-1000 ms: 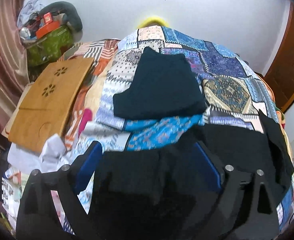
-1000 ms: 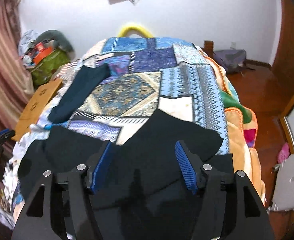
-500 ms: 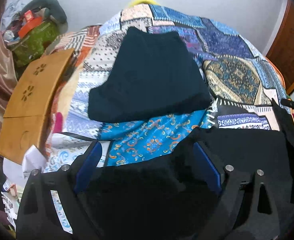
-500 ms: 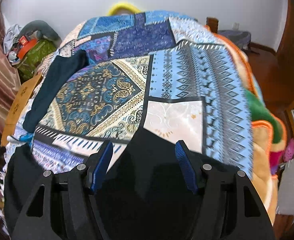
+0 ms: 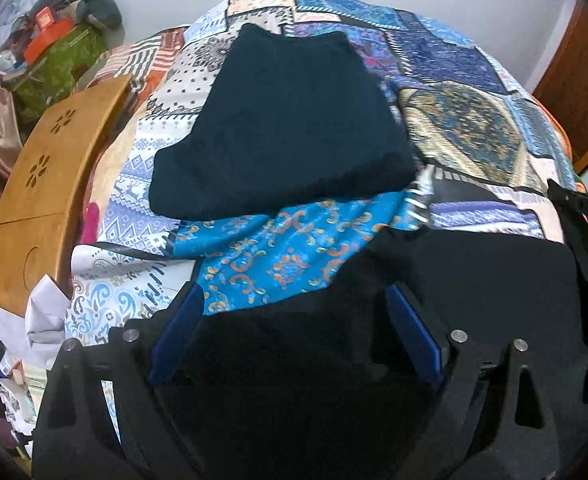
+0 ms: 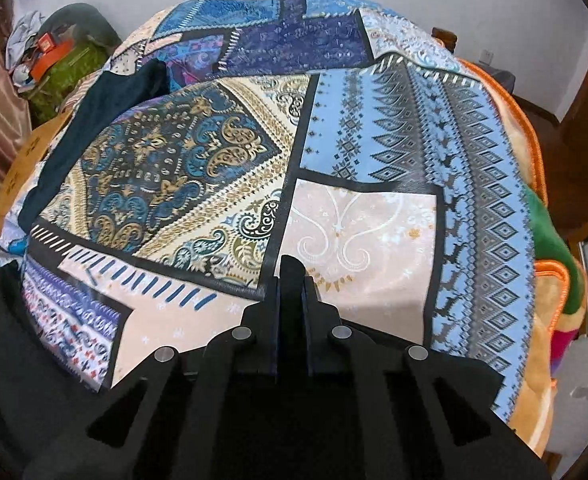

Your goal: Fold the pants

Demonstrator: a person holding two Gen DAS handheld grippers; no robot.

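Black pants (image 5: 473, 280) lie across the near edge of a patchwork bedspread (image 5: 278, 256). My left gripper (image 5: 294, 320) is open, its blue-padded fingers (image 5: 178, 324) astride the pants' dark cloth. In the right wrist view my right gripper (image 6: 292, 280) is shut with a strip of black cloth pinched between its pads; the pants (image 6: 6, 340) trail off to the left and under the gripper. A second, dark navy folded garment (image 5: 282, 132) lies further up the bed, also seen in the right wrist view (image 6: 90, 120).
A wooden lap tray (image 5: 50, 176) leans at the bed's left side. A green bag with clutter (image 5: 54, 56) stands in the far left corner. An orange and green blanket (image 6: 549, 240) hangs over the bed's right edge. A wooden door (image 5: 581, 80) is at right.
My right gripper has closed on the pants' cloth; its fingers were open before. Both grippers moved forward and lower over the bed. The left gripper stayed open.
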